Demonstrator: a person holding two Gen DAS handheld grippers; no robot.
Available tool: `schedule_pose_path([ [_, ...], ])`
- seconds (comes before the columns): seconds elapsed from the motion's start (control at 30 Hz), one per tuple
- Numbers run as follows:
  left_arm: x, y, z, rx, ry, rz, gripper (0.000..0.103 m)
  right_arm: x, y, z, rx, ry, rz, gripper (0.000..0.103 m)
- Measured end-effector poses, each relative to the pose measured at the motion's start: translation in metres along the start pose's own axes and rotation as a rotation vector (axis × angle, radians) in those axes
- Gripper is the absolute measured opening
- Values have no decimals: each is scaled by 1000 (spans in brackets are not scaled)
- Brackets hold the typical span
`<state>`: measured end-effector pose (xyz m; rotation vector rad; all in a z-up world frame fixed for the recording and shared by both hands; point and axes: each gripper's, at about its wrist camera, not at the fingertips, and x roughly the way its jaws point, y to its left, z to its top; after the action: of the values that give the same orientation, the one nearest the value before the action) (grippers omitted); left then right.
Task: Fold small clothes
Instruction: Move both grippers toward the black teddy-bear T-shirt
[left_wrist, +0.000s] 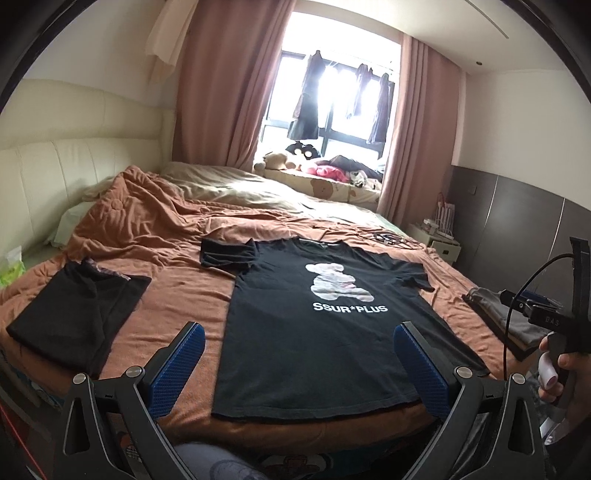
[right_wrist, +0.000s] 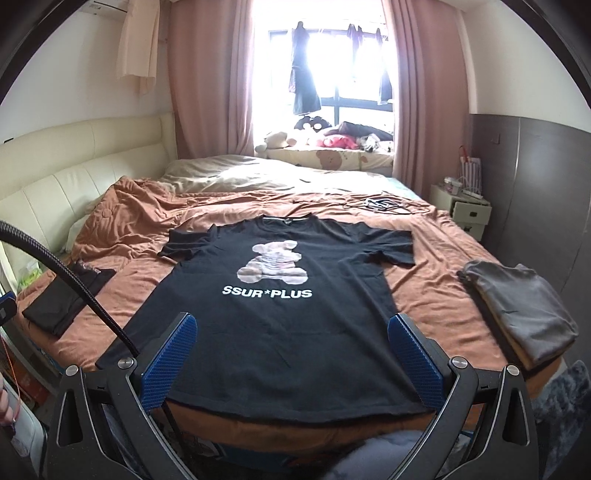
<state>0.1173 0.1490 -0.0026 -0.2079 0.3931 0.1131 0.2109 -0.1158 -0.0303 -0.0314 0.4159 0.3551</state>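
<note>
Both my tongs, left gripper (left_wrist: 297, 363) and right gripper (right_wrist: 291, 356), hang wide and empty above the hem of the black T-shirt (right_wrist: 280, 317) spread flat on the orange quilt (right_wrist: 436, 314); risk: pinching quilt with the cloth and dragging creases into the fold.

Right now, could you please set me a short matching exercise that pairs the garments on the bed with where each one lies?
Things:
1. black T-shirt with bear print
2. folded black garment
3. folded grey garment
4. dark clothes on the line

Places:
A. hanging at the window
B. spread flat, mid-bed
C. at the bed's left edge
D. at the bed's right edge

Pairs: 1-B, 2-C, 3-D, 4-A
</note>
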Motion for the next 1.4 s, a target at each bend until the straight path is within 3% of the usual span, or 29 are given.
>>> schedule_pose_path([
  [0.57,105,58,21,-75,105,68,103,129,4,47,-4,72,88,103],
  [0.9,163,97,56,-107,108,88,102,193,4,70,34,95,206,99],
  [1.0,184,109,70,-107,120,89,100,213,2,76,41,94,214,99],
  [1.1,208,121,82,-111,149,90,90,233,6,84,29,88,215,99],
  [1.2,233,133,92,-112,166,90,89,256,11,92,38,88,239,98],
  [1.3,261,146,102,-115,190,88,85,285,18,100,58,103,269,89],
  [1.4,292,160,110,-127,228,120,76,316,24,109,73,126,298,84],
])
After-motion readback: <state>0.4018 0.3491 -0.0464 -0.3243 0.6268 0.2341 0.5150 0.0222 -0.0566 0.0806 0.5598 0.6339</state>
